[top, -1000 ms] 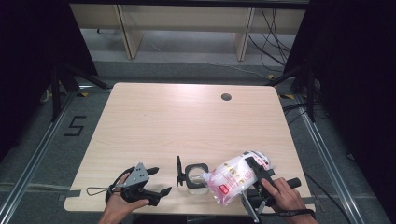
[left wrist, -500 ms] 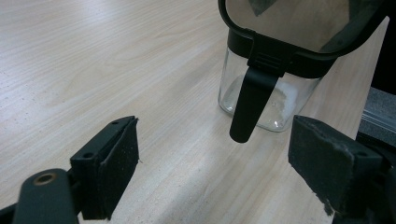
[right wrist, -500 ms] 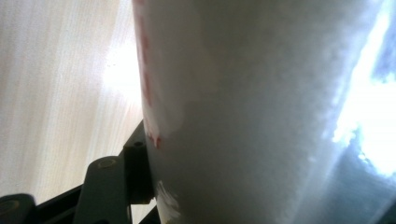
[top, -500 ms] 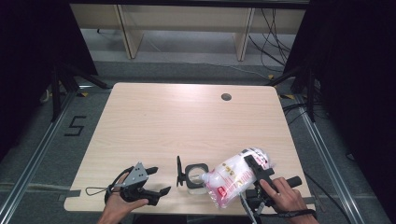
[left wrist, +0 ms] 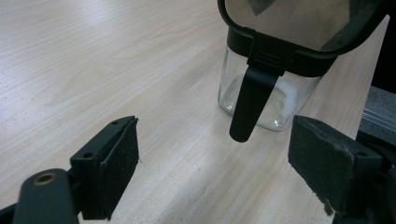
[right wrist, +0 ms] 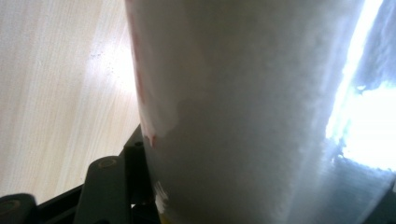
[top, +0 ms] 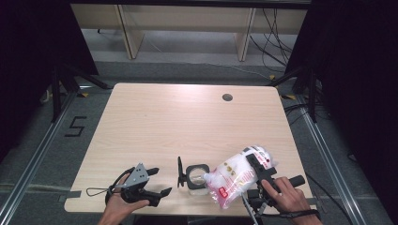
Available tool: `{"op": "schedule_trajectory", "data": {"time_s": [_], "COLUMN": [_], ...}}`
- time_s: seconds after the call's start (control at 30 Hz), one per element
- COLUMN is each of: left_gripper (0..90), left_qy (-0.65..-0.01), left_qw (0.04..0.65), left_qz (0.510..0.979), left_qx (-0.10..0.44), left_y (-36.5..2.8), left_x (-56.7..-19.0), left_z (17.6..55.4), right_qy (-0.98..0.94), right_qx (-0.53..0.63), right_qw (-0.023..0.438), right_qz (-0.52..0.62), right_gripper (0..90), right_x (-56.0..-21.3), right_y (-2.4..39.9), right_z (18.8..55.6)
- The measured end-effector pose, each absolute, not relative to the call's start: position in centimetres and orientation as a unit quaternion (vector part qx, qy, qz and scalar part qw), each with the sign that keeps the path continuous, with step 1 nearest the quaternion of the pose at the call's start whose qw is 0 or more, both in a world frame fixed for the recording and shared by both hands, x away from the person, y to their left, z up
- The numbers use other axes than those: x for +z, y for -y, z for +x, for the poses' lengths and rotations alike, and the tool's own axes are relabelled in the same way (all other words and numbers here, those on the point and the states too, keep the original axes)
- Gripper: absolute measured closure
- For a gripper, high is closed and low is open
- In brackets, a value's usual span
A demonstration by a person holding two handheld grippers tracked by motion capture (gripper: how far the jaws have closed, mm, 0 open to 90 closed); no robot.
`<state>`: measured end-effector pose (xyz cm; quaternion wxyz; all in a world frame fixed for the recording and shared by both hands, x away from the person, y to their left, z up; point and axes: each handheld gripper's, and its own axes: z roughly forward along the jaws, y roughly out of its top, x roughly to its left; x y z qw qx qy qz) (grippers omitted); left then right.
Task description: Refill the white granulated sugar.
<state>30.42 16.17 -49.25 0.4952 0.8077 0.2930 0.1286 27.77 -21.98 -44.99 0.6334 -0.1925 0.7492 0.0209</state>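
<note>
Sugar or some similar white grain seems to fill the plastic bag (top: pixel 237 176), which the right gripper (top: pixel 259 169) holds tilted over the open glass jar (top: pixel 196 178) near the table's (top: pixel 187 122) front edge. In the right gripper view the bag (right wrist: pixel 243 107) bulges between the jaws, which stand fairly wide yet press on its sides, so the grip looks real rather than loose.

My judgement is that the bag handles as a soft, shifting load: fairly heavy for its size, with thin slick film that sags wherever it is not supported (the contents slump toward the low end when tipped). Taking it across the full middle, as now, seems sound; a pinch near the mouth would choke the pour, and one at the very tail would let it fold over.

The jar (left wrist: pixel 261 88) is the opposite: stiff, smooth and breakable, with a hinged black lid (top: pixel 179 172) flipped up and a clasp (left wrist: pixel 250 105) hanging down its side. It is light enough to skid or tip if the bag nudges it. The left gripper (top: pixel 145 183) rests on the table just beside it, jaws wide apart and holding nothing, well placed to steady the glass by its lower walls.
</note>
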Motion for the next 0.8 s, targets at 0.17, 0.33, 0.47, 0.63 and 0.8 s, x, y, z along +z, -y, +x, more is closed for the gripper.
{"op": "schedule_trajectory", "data": {"time_s": [0.17,0.33,0.47,0.63,0.8], "left_gripper": [15.8,15.8,15.8,15.8,15.8], "left_qy": [-0.286,-0.286,-0.291,-0.297,-0.292], "left_qw": [0.494,0.495,0.492,0.495,0.491], "left_qz": [0.811,0.810,0.810,0.807,0.810], "left_qx": [0.130,0.131,0.129,0.127,0.133], "left_y": [-16.18,-16.16,-16.15,-16.11,-16.20], "left_x": [-49.23,-49.24,-49.24,-49.26,-49.20], "left_z": [30.47,30.48,30.44,30.39,30.44], "right_qy": [-0.751,-0.754,-0.753,-0.747,-0.748], "right_qx": [0.030,0.016,0.015,0.009,0.034], "right_qw": [0.634,0.631,0.631,0.636,0.639], "right_qz": [-0.183,-0.182,-0.186,-0.194,-0.174], "right_gripper": [40.8,40.8,40.9,40.9,40.9], "right_x": [-45.27,-44.93,-44.89,-44.51,-44.86], "right_y": [22.04,22.00,22.05,21.99,22.27], "right_z": [27.73,27.58,27.59,27.53,27.62]}}
